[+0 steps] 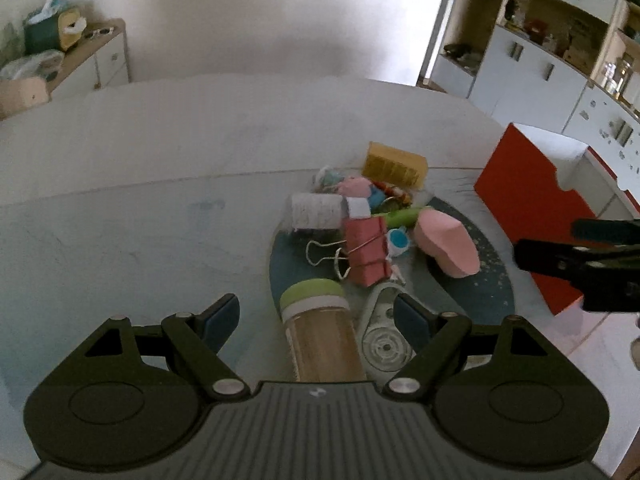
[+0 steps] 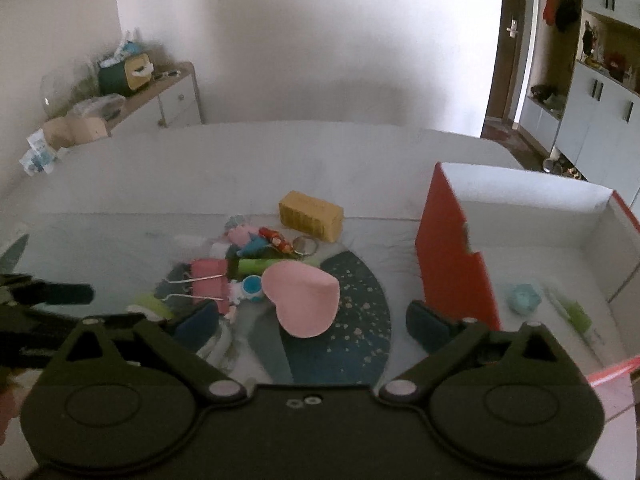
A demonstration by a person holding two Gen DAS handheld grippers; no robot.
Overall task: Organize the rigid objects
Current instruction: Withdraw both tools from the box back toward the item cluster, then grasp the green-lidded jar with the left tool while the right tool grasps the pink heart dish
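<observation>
A pile of small objects lies on a dark blue round mat (image 1: 492,280) on the white table. My left gripper (image 1: 316,316) is open, and a clear bottle with a green lid (image 1: 316,320) lies between its fingers, apart from both pads. A white correction-tape dispenser (image 1: 382,342) sits by the right finger. Beyond are a pink binder clip (image 1: 366,250), a grey spool (image 1: 316,210) and a yellow box (image 1: 394,164). My right gripper (image 2: 314,322) is open just above a pink heart-shaped box (image 2: 304,298), not touching it.
A red-sided box (image 2: 456,248) with a white inside stands open right of the mat, holding a teal object (image 2: 524,298) and a green one (image 2: 576,314). A keyring (image 2: 305,245), a green marker (image 2: 260,266) and small toys lie in the pile. Bare tabletop stretches left.
</observation>
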